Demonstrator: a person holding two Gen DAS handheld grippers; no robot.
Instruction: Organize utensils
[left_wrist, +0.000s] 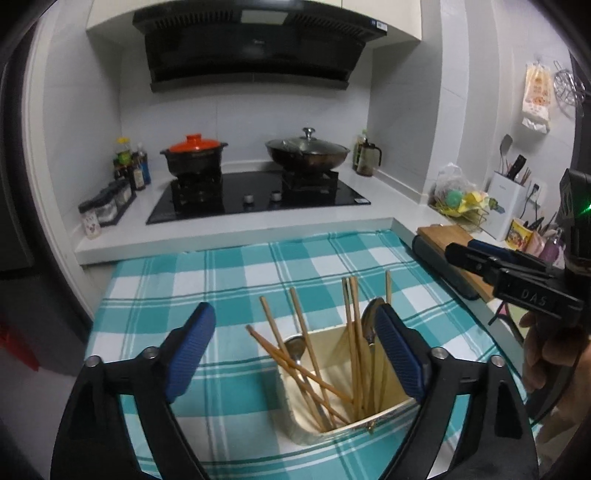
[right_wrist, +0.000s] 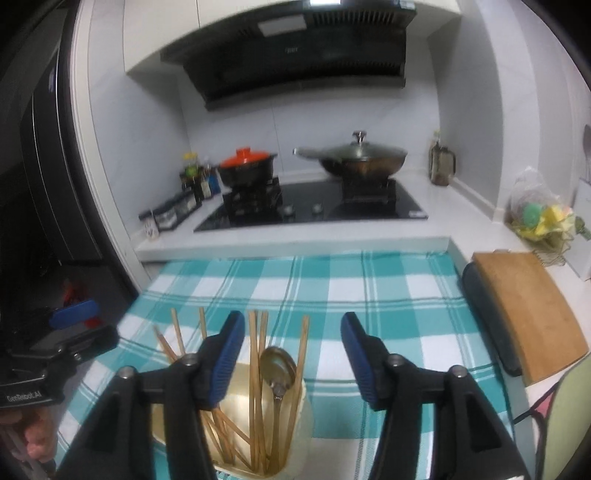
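Both grippers hover at the utensil holder (left_wrist: 343, 384), jaws wide apart and empty.
Holder with chopsticks (left_wrist: 303, 347) and spoons (right_wrist: 277, 365) stands on the checked worktop (left_wrist: 229, 269), under the left gripper (left_wrist: 295, 350); the right gripper (right_wrist: 293, 354) sits just right of it.

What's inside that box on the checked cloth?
The box holds wooden chopsticks and two metal spoons, leaning upright. Their lower ends and the box bottom are hidden.

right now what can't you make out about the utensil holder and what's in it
- Left wrist view: the right-hand spoon is half hidden behind a gripper finger.
- Right wrist view: the utensil holder has its base cut off by the bottom edge and its left side hidden by a finger.
- Both views: the chopsticks overlap, so no exact count.
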